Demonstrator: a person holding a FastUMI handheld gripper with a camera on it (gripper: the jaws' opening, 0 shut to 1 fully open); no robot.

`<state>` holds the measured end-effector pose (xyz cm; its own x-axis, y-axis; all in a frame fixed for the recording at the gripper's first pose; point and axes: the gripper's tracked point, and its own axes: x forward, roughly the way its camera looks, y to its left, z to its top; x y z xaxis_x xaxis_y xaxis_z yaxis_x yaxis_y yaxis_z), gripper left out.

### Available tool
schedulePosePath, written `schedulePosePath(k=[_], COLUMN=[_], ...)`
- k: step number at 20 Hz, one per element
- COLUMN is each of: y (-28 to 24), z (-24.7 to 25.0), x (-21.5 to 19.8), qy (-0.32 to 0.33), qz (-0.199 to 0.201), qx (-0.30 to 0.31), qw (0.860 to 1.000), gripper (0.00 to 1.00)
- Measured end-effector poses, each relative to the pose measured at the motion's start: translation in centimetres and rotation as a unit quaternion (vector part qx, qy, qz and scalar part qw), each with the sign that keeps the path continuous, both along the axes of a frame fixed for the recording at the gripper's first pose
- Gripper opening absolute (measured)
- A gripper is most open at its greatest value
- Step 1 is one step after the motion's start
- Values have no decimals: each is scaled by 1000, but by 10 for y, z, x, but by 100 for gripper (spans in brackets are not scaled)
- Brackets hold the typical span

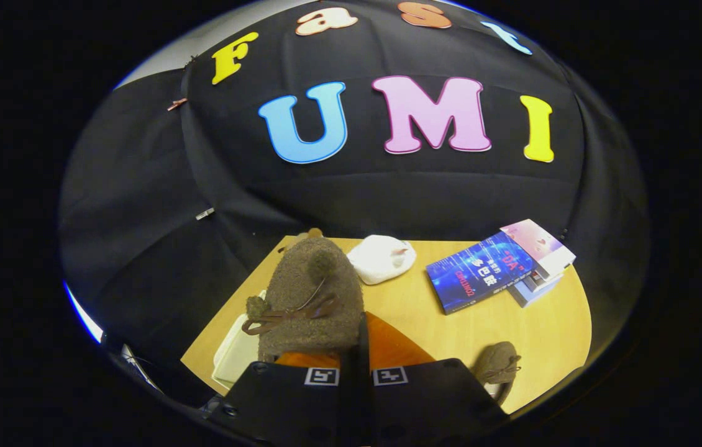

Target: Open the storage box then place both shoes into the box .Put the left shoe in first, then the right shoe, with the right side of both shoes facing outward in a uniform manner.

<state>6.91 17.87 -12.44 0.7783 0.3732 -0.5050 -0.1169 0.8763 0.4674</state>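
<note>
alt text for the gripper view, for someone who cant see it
The gripper is shut on a brown fuzzy shoe, lifted above a wooden table. A second brown shoe, a white cloth and stacked books lie on the table.

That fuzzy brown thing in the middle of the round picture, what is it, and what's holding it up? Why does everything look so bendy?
It is a fuzzy brown shoe with a little bow. A hand-held gripper, a tool with two fingers that a person carries, pinches it; the fingers look closed on the shoe's edge. The camera rides on that tool and looks forward along the fingers, and its wide lens bends everything. Below is a wooden table. On it lie the other brown shoe beside the fingers, a white fluffy thing farther off, and a stack of books. Under the held shoe you can glimpse a whitish box.
</note>
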Motion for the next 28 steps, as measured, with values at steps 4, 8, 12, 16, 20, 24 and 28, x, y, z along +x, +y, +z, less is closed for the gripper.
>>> schedulePosePath(k=[4,8,12,16,20,24,28], y=[55,105,140,165,180,188,207], z=[-5,-49,-96,-123,-139,-150,-153], x=[7,10,6,5,1,2,1], qy=[27,106,158,182,196,208,208], qz=[14,-17,-40,-45,-41,-41,-16], qx=[-1,15,1,-22,-33,-43,-21], qw=[1000,994,987,982,979,976,978], gripper=[5,5,5,5,5,5,16])
